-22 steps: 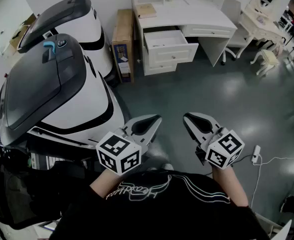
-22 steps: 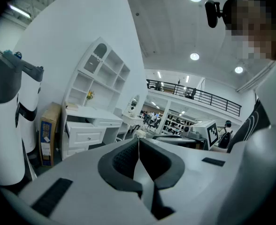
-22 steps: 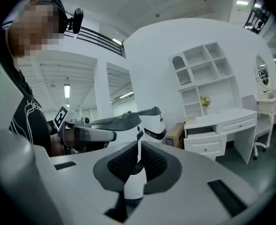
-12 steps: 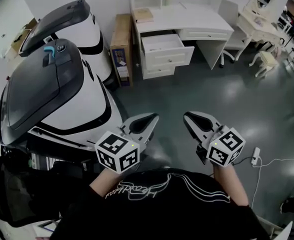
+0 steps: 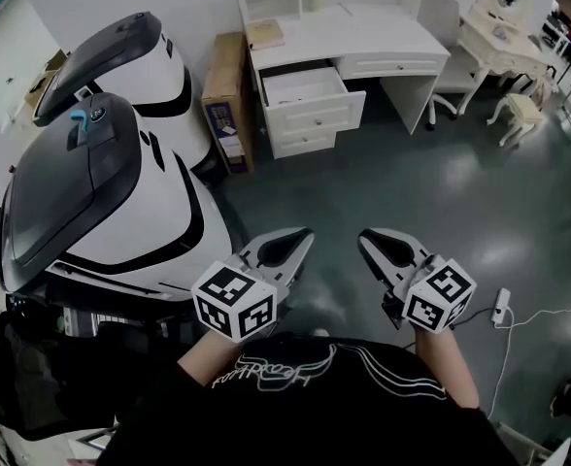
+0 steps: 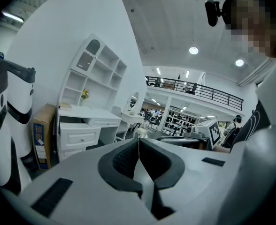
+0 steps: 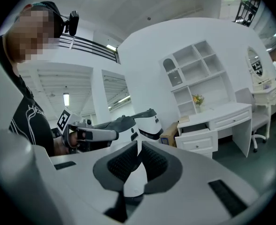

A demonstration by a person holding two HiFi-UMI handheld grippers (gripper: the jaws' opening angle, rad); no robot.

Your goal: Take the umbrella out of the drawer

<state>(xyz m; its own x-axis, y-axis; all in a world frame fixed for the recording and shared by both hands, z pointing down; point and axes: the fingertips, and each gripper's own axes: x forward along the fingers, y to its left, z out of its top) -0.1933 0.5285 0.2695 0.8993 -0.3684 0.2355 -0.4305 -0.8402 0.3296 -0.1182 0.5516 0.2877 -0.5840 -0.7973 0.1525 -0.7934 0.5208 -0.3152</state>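
Observation:
The white desk stands far ahead against the wall, with its top left drawer pulled open. No umbrella shows in it from here. My left gripper and right gripper hang side by side over the grey floor, well short of the desk. Both are shut with nothing between the jaws. In the left gripper view the closed left gripper points toward the desk. The right gripper likewise sees the open drawer ahead.
Two large white-and-black machines fill the left side close to my left arm. A cardboard box leans beside the desk. A chair, a dressing table and a stool stand at right. A cable with a plug lies on the floor.
The desk and drawer have drifted a little to the left in the head view. Both grippers keep the same shut pose side by side.

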